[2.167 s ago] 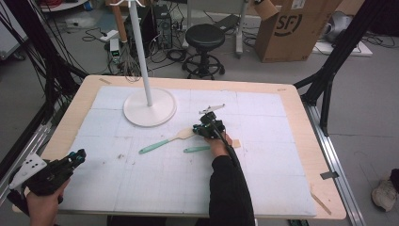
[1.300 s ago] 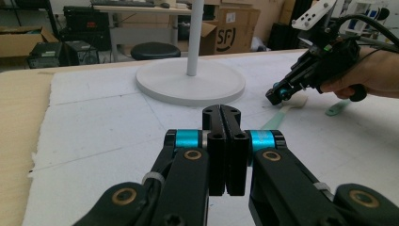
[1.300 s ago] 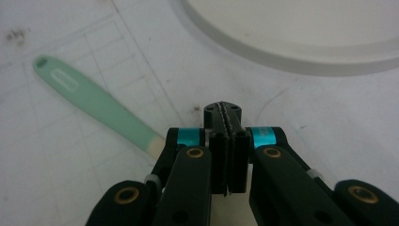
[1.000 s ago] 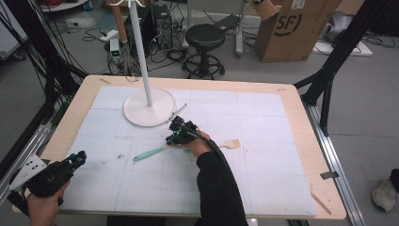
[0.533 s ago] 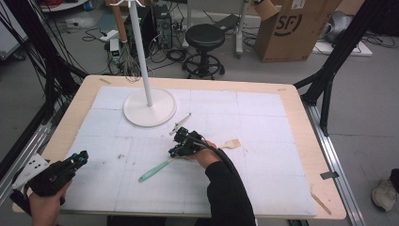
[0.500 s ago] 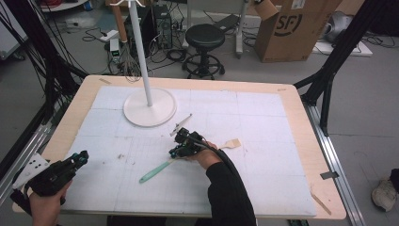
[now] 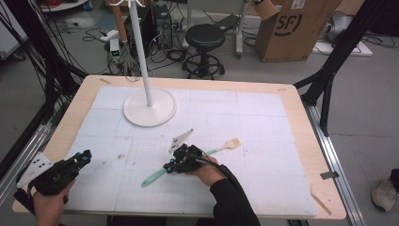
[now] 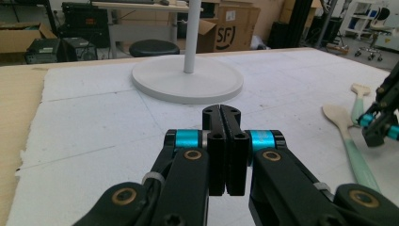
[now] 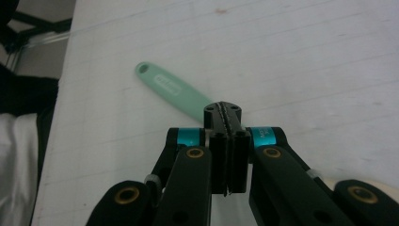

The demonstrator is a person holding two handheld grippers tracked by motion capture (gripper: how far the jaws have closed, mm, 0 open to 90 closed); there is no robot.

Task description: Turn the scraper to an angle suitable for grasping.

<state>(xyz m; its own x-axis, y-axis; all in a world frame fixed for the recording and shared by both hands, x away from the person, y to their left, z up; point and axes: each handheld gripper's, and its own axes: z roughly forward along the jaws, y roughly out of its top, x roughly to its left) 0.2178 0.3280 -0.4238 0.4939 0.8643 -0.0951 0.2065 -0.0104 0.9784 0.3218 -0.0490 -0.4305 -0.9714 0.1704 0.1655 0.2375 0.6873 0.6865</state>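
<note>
A spoon with a mint-green handle [image 7: 153, 177] lies slantwise on the white mat near the table's middle front. My right gripper [image 7: 169, 166] is shut, and its tips sit over that handle [image 9: 174, 90]; nothing green shows in the seam between the jaws. In the left gripper view the spoon's pale bowl [image 8: 335, 115] lies just left of the right gripper [image 8: 376, 129]. A second utensil, a spatula with a wooden blade [image 7: 232, 142], lies to the right of the hand. My left gripper [image 8: 221, 113] is shut and empty, and it hovers at the front left corner [image 7: 84, 156].
A white coat stand with a round base [image 7: 149, 107] rises at the back left of the mat [image 7: 263, 122]. The bare wooden table rim [image 7: 310, 155] runs round the mat. A stool [image 7: 203, 35] and a cardboard box [image 7: 291, 28] stand beyond the table.
My right gripper has come toward the front left, and the green-handled spoon has slid with it toward the near edge and turned. The left gripper has stayed put.
</note>
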